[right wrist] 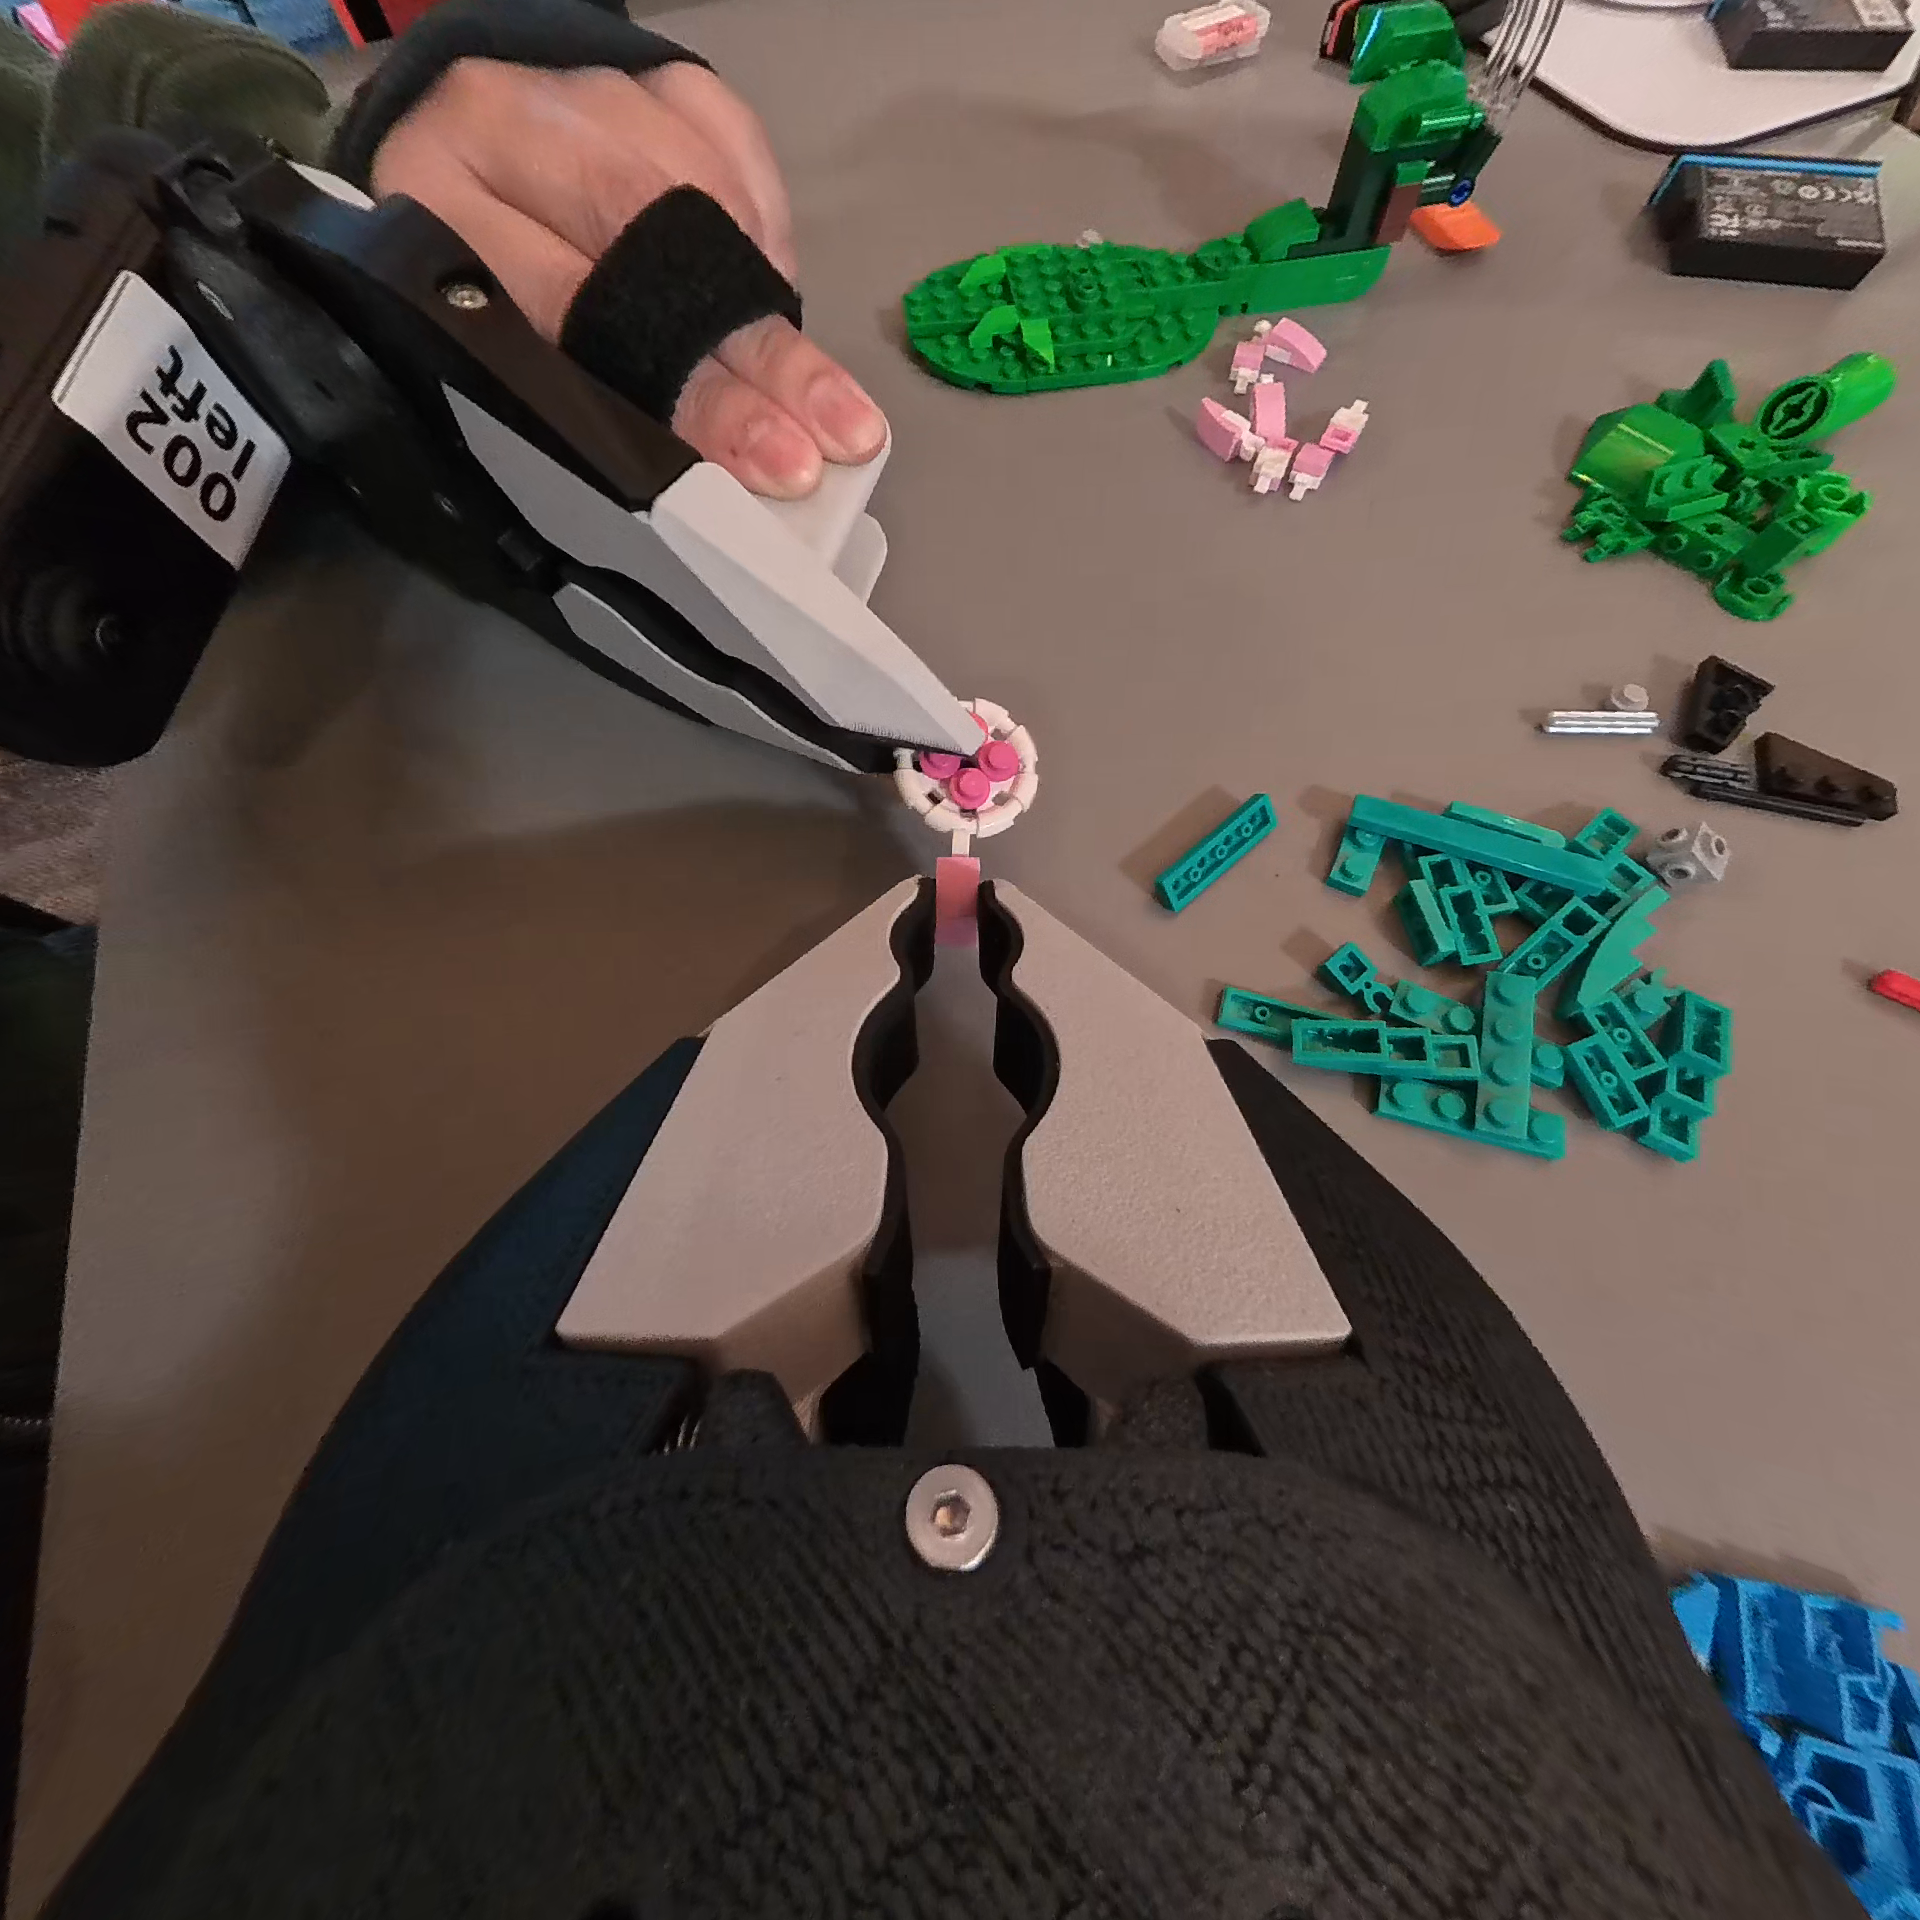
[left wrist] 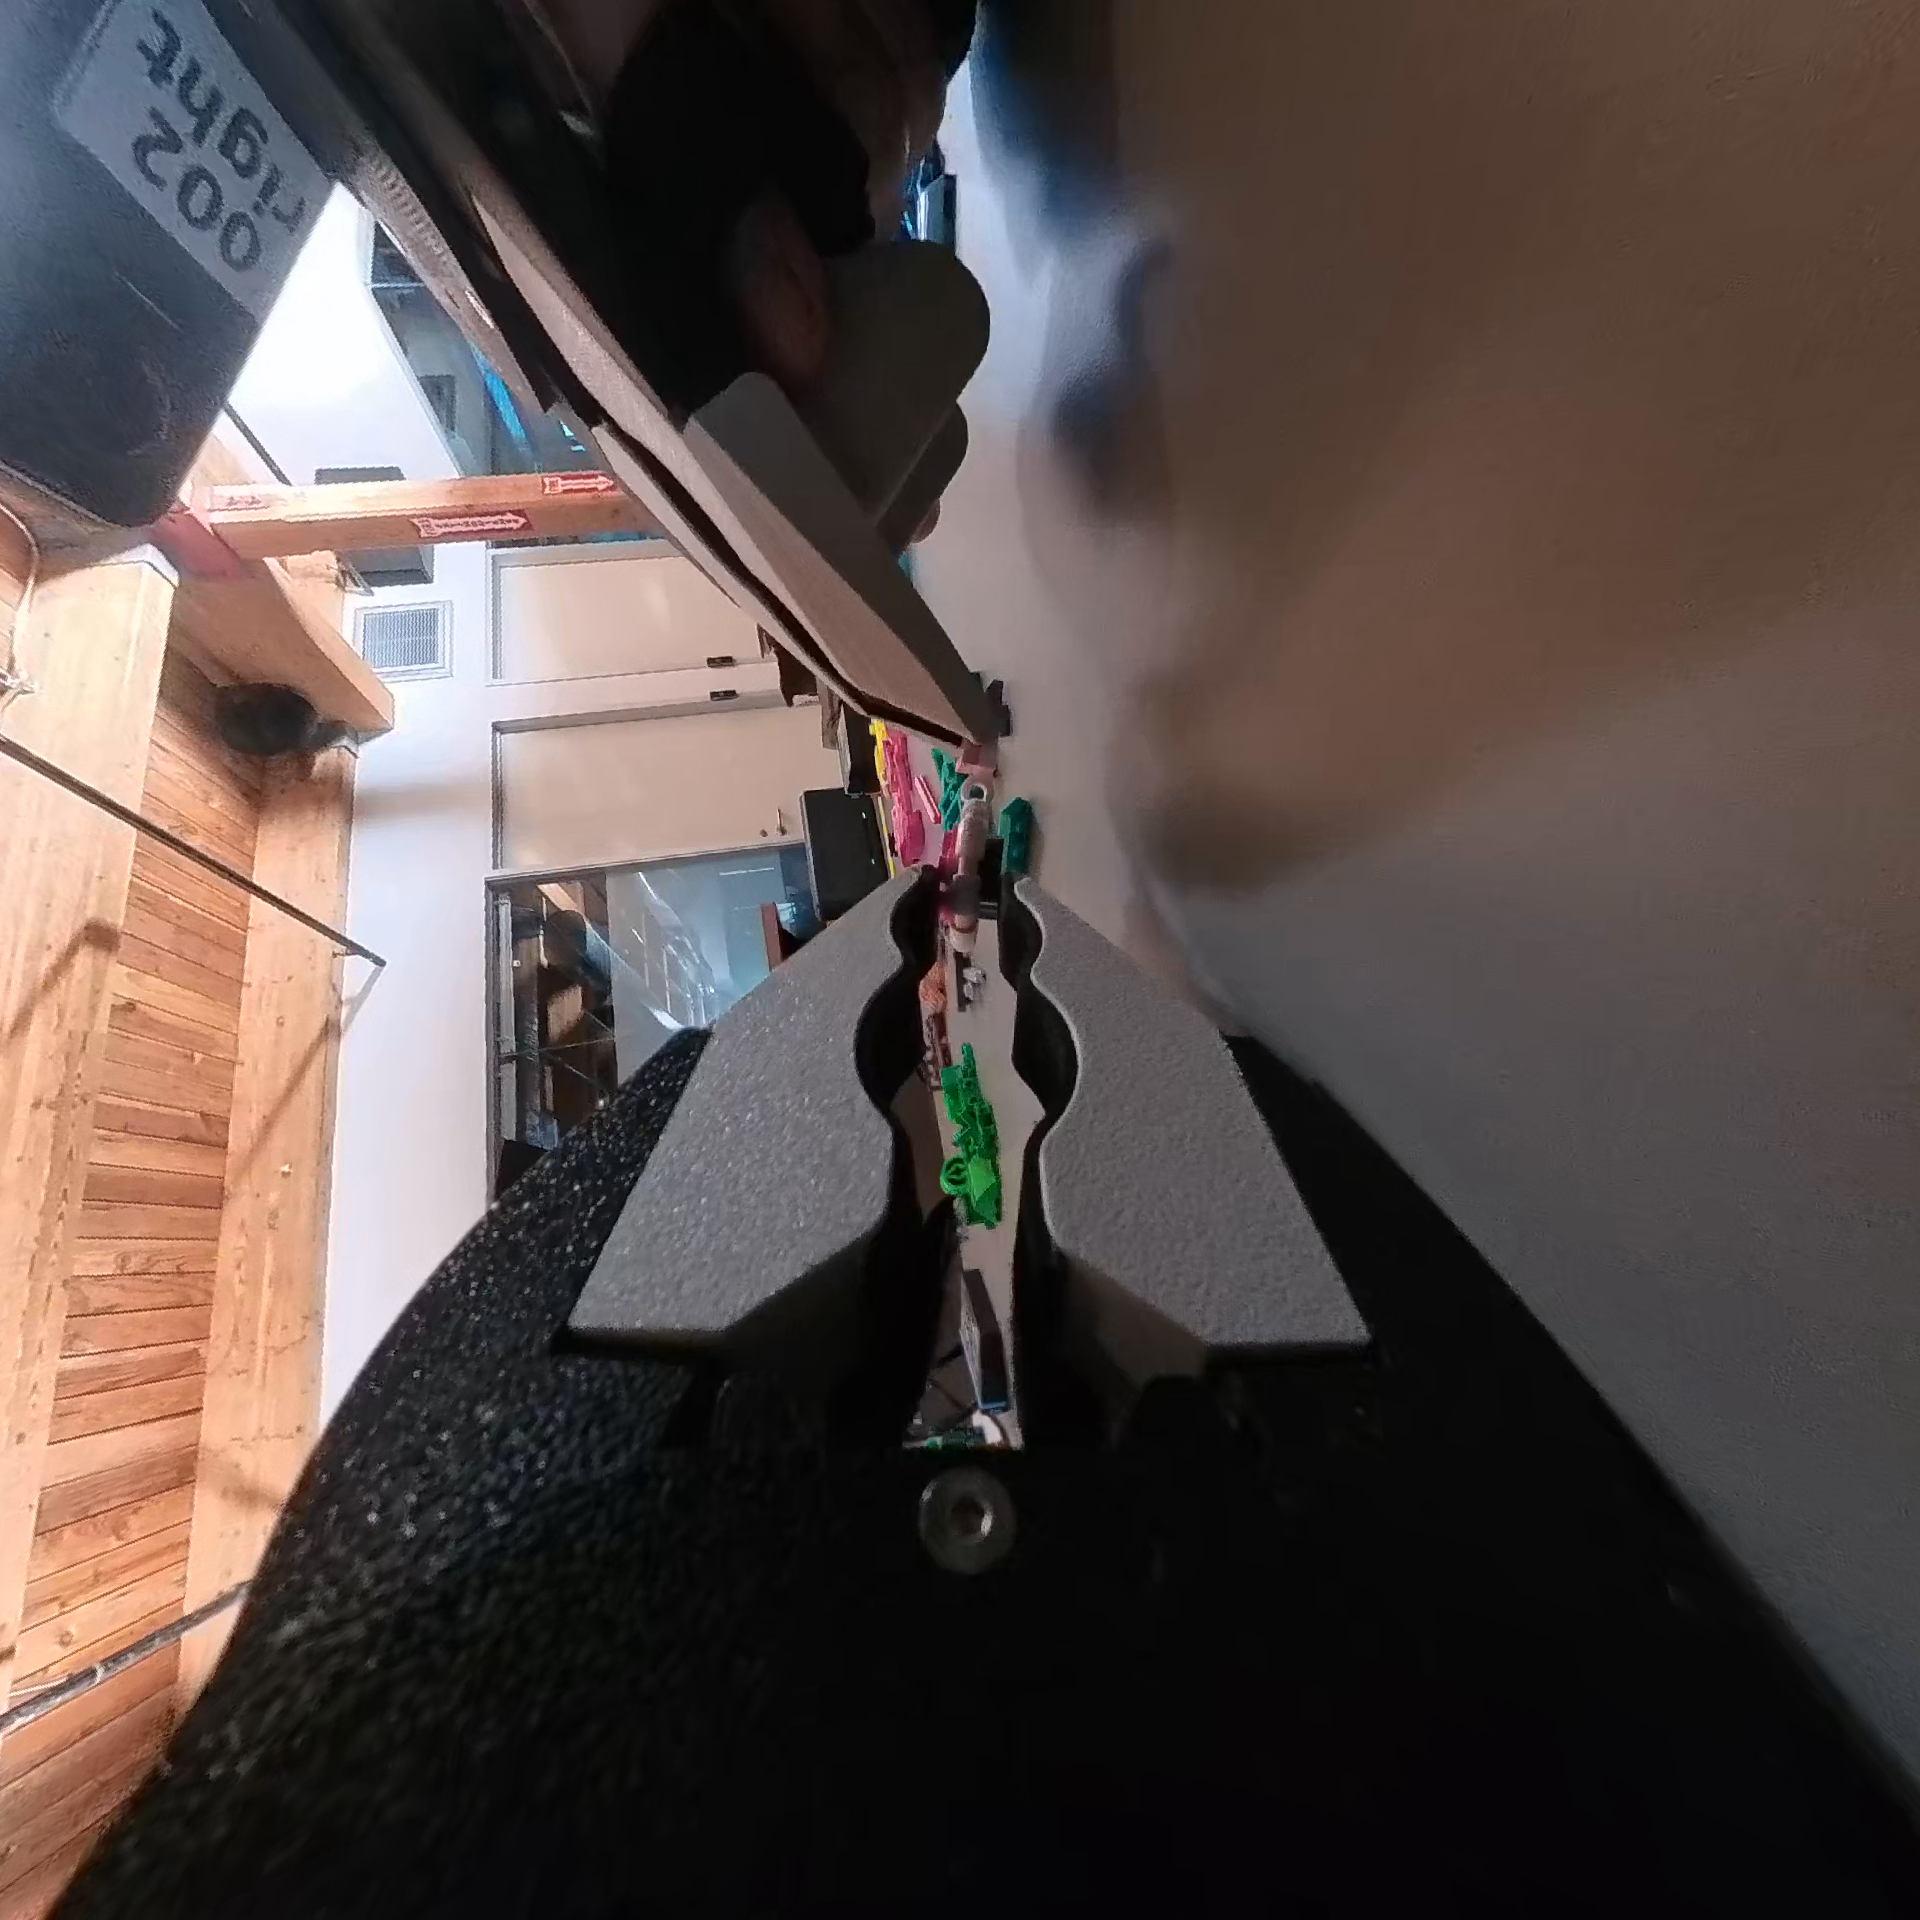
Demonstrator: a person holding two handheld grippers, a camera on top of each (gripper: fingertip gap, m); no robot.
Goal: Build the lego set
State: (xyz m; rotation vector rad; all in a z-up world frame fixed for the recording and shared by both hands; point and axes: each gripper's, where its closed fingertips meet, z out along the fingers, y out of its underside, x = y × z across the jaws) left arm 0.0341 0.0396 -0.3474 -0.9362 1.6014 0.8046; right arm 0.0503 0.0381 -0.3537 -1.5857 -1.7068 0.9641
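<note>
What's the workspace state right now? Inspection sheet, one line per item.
Surface: grey table, matte, lit.
Job's things: white ring flower with magenta studs; pink piece; green lily-pad build; loose pink petals; green pile; teal pile; black pieces.
Clutter: black batteries; blue pieces.
Grippers: left gripper shut on white ring flower; right gripper shut on pink piece.
Cables: nothing seen.
Surroundings: wooden wall, glass partition.
</note>
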